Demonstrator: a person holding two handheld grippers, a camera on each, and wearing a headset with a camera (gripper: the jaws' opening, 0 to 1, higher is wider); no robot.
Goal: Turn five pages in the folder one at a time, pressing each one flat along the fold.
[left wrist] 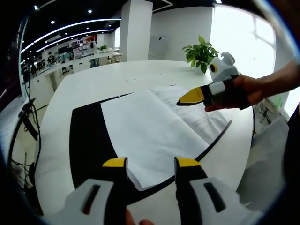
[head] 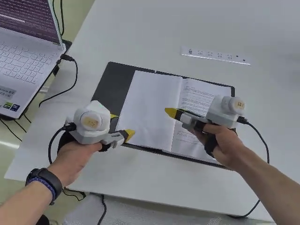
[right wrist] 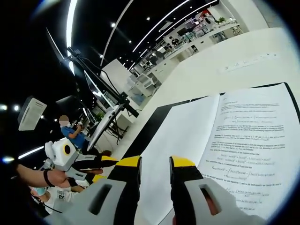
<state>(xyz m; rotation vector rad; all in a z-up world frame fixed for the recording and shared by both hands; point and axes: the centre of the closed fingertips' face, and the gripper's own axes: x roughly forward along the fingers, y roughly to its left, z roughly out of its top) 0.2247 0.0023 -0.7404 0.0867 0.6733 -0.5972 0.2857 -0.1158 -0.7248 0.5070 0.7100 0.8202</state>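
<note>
The right gripper, jaws narrowly apart and empty, hovers over the fold at frame centre. The left gripper, open and empty, sits at the lower-left edge of the folder. Pressing probably goes best with a light stroke along the fold while the left gripper steadies the blank page.

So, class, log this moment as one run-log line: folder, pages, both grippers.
folder open on table | blank page flat | left gripper open, empty, at near edge | right gripper open, empty, tip near fold
</note>
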